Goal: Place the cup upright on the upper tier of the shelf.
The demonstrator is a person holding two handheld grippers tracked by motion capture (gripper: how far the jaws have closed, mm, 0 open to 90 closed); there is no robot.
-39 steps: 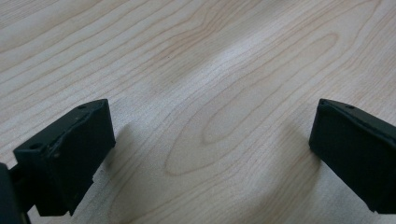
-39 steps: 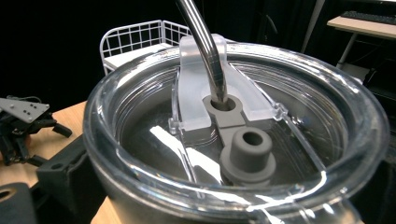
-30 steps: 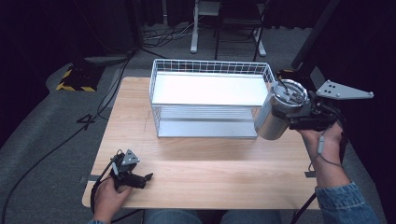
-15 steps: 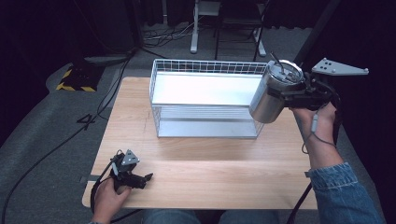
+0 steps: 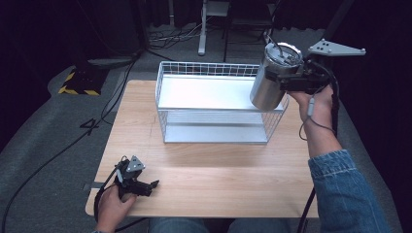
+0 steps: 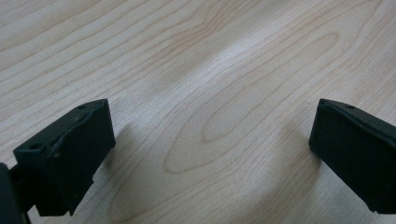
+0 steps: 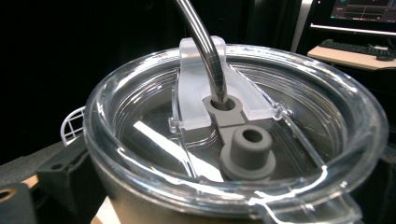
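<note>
A steel tumbler (image 5: 272, 80) with a clear lid (image 7: 233, 140) and a metal straw (image 7: 203, 44) hangs tilted in the air over the right end of the white wire basket (image 5: 165, 92). My right gripper (image 5: 286, 77) is shut on the tumbler just under its lid. In the right gripper view one black jaw presses the tumbler's left side. My left gripper (image 5: 145, 187) rests on the wooden table (image 5: 218, 170) near the front left corner. Its fingers (image 6: 65, 154) stand wide apart in the left gripper view, with bare wood between them.
The basket stands at the back middle of the table and has a white floor inside. Behind the table are a chair base and cables on grey carpet. A yellow-black striped block (image 5: 77, 80) lies on the floor at the left.
My right gripper has lifted the tumbler and carried it leftward, from beside the basket's right end to above its right rim. The left gripper has stayed still.
</note>
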